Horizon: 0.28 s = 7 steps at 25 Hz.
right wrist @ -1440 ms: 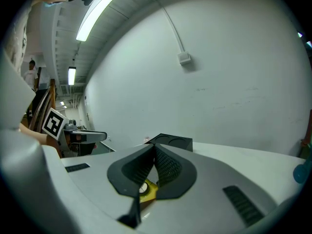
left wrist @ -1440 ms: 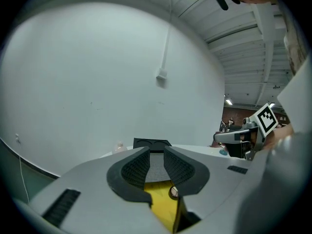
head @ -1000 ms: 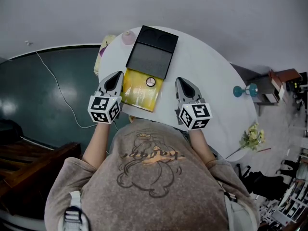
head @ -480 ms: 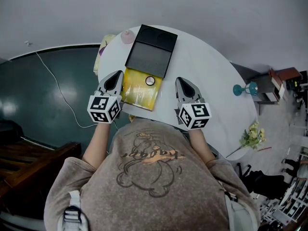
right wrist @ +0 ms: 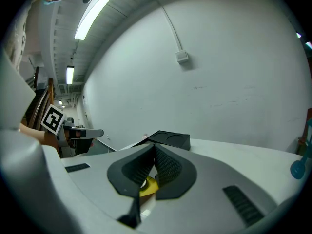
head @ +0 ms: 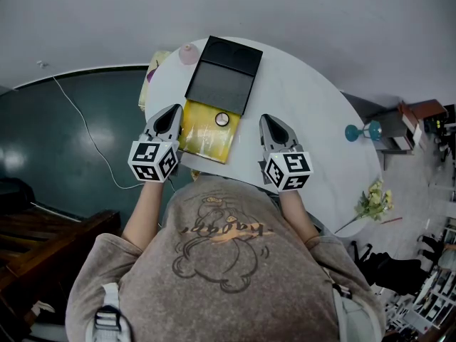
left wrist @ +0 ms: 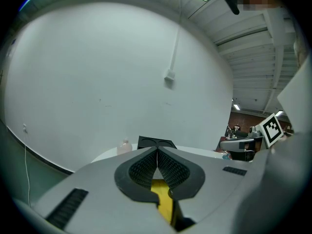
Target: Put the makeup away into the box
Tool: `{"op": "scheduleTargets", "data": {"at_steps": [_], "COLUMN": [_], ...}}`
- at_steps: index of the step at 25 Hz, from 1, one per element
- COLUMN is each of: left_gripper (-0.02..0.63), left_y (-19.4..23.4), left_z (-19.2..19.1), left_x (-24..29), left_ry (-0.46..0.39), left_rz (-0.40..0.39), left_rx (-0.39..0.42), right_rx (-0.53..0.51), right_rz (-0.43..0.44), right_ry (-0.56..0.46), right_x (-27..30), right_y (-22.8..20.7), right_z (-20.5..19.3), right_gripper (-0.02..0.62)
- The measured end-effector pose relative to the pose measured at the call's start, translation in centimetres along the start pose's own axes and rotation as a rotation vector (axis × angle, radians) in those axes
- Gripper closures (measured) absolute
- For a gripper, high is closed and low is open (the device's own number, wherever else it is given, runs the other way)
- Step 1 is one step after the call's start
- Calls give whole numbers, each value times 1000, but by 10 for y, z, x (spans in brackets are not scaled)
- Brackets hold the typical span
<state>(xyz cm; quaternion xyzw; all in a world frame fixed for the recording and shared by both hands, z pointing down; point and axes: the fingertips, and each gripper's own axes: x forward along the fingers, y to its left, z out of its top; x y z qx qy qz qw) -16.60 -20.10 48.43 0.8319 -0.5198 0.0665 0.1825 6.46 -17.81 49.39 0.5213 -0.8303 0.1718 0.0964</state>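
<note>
Between the left gripper point(head: 174, 112) and the right gripper point(head: 268, 121), the head view is showing a flat yellow makeup case point(head: 205, 132) lying on the white counter point(head: 313, 112) with a small round compact point(head: 222, 120) on it, its far edge touching the black box point(head: 222, 77). Only the gripper views are revealing that each gripper's jaws are pressing together on nothing, the yellow case peeking out beneath them. Beyond its jaws, the left gripper view is also catching a pink bottle point(left wrist: 125, 146) beside the box, the right gripper view a teal goblet point(right wrist: 298, 168) well off to that gripper's right.

Beside the black box point(head: 222, 73), a round compact point(head: 222, 120) tops a yellow packet point(head: 203, 135)
</note>
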Motion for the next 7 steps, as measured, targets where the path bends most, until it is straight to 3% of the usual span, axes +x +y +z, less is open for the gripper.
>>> {"op": "scheduleTargets", "data": {"at_steps": [7], "left_gripper": [581], "left_y": [-1], "left_z": [-2], "left_x": [2], "left_ry": [3], "left_rz": [0], "left_rx": [0], "right_rx": [5], "right_rz": [5], "right_ry": [2], "right_x": [1], "right_y": [-1], "right_z": [-2], "right_gripper": [594]}}
